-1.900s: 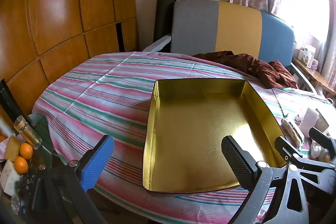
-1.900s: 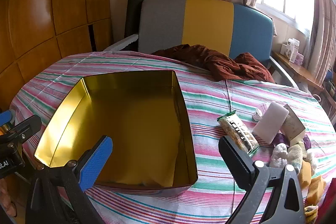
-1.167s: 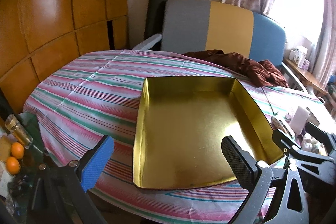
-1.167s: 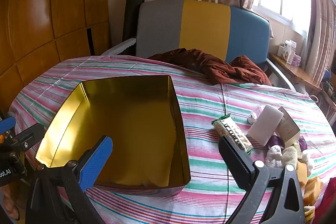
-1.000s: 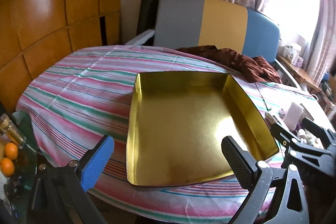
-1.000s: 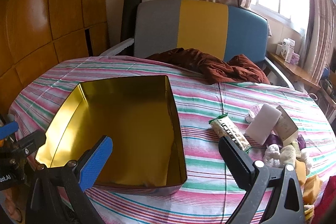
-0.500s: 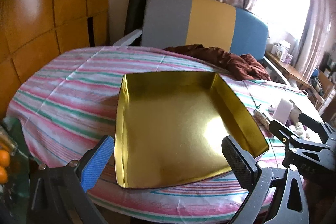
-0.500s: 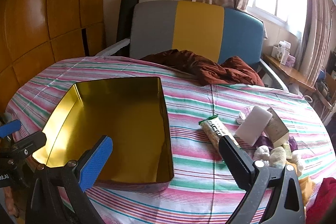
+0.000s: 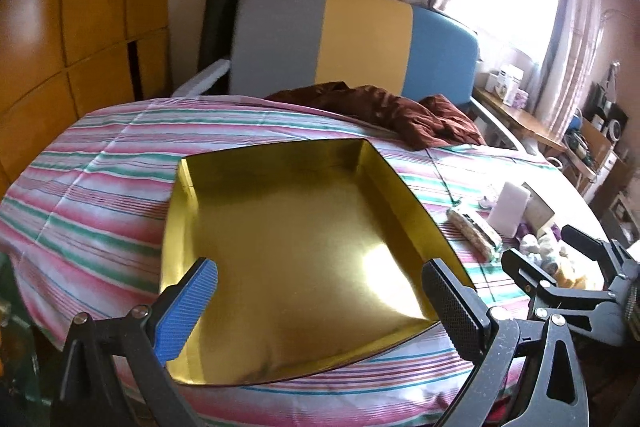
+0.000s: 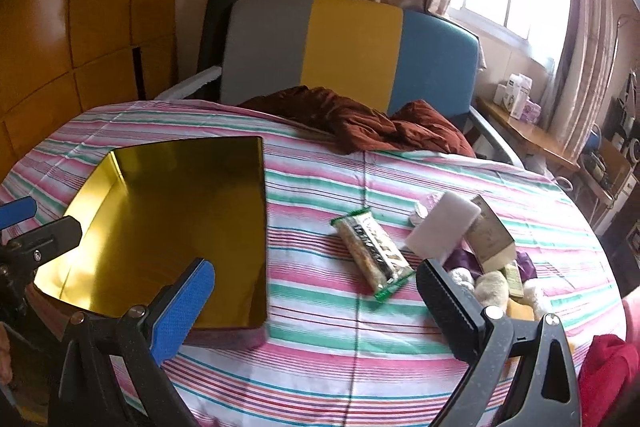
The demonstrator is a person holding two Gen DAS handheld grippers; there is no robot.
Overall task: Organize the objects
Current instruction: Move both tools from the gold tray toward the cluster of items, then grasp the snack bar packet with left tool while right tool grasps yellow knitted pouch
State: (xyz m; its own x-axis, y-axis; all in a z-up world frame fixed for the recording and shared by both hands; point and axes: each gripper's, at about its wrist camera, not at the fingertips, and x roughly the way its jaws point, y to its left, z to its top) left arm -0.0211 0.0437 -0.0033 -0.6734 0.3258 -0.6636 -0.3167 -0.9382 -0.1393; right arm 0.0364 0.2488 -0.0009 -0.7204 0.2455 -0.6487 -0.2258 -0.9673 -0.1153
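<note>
An empty gold tin box [image 9: 304,259] [image 10: 160,227] lies on the striped tablecloth. My left gripper [image 9: 320,299] hangs open over the box's near edge, holding nothing. My right gripper [image 10: 316,295] is open too, above the cloth between the box and a green-edged snack bar [image 10: 372,253]. Right of the bar lies a heap of small things: a white sponge block [image 10: 444,229], a tan carton [image 10: 490,239], purple and cream bits. In the left wrist view, the bar [image 9: 474,233] and sponge [image 9: 512,209] sit right of the box, with the right gripper's fingers [image 9: 520,267] beside them.
A crumpled brown cloth [image 10: 360,123] lies at the table's far edge, before a grey, yellow and blue chair [image 10: 348,51]. Wooden wall panels stand to the left. A side shelf with boxes [image 10: 520,99] runs under the window at right. Something red [image 10: 604,379] shows at bottom right.
Both views have swung rightward: the gold box has drifted left in each view. The snack bar and heap now lie nearer the middle of the right wrist view. Both grippers stayed open.
</note>
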